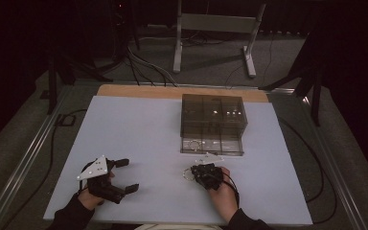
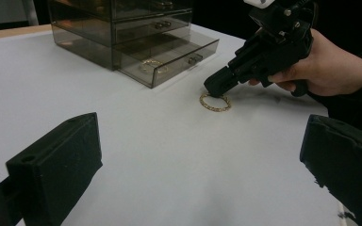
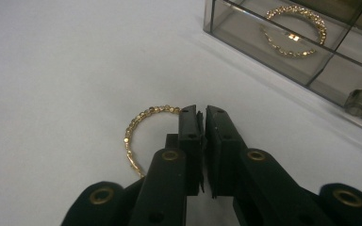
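Gold beaded bracelet (image 3: pixel 143 127) pinched at its rim by right gripper (image 3: pixel 201 113), not lifted; open drawer (image 3: pixel 311 70) just ahead already holds one; left gripper (image 2: pixel 193 155) gapes idle.

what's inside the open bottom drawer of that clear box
One gold bracelet lies in the open drawer. The part of the drawer running under the box cannot be made out.

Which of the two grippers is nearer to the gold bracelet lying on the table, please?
The right gripper: its fingers are shut on the rim of the gold bracelet. The left gripper sits open well off to the bracelet's left, apart from it.
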{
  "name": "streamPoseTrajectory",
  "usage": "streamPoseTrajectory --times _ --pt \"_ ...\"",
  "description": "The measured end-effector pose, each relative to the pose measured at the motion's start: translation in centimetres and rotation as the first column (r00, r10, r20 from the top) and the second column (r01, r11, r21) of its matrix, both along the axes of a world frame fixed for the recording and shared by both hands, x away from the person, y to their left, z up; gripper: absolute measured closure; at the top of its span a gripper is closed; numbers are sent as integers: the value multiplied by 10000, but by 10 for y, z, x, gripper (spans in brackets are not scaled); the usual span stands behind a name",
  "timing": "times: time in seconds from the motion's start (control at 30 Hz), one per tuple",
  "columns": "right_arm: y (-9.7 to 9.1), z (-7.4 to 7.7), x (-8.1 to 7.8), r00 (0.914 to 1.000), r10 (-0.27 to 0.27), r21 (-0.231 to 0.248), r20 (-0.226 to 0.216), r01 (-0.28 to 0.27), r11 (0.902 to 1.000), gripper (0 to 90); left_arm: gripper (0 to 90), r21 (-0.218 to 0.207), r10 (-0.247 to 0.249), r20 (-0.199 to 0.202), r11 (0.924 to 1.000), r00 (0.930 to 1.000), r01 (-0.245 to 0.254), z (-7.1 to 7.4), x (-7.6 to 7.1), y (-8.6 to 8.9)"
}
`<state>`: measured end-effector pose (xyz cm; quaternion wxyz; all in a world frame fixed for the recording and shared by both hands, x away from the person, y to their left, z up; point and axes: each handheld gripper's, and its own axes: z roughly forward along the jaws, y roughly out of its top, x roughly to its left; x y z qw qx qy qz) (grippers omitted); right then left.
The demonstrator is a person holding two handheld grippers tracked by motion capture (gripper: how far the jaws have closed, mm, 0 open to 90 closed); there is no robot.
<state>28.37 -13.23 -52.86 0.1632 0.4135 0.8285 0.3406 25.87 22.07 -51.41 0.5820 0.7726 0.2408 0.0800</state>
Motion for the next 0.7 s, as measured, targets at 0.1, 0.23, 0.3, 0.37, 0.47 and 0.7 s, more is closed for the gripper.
streamPoseTrajectory --times 0.1,0.23,0.3,0.37,0.47,0.7 --pt "0 1 1 9999 43 139 -163 -41 9999 859 6 63 8 3 10000 10000 -8 0 0 0" --pt "1 3 0 9995 247 157 -190 -244 9996 861 6 19 27 -5 10000 10000 -27 0 0 0" --pt "2 5 -1 9995 289 194 -156 -286 9994 861 6 66 -2 2 10000 10000 2 0 0 0" --pt "1 7 -1 9993 340 231 -126 -337 9992 862 6 44 14 35 10000 10000 -14 0 0 0" --pt "0 9 0 9993 338 369 -174 -332 9988 862 6 48 39 11 10000 10000 -39 0 0 0" --pt "-2 20 1 9992 393 553 23 -393 9977 861 6 48 -52 40 10000 10000 52 0 -1 -1"
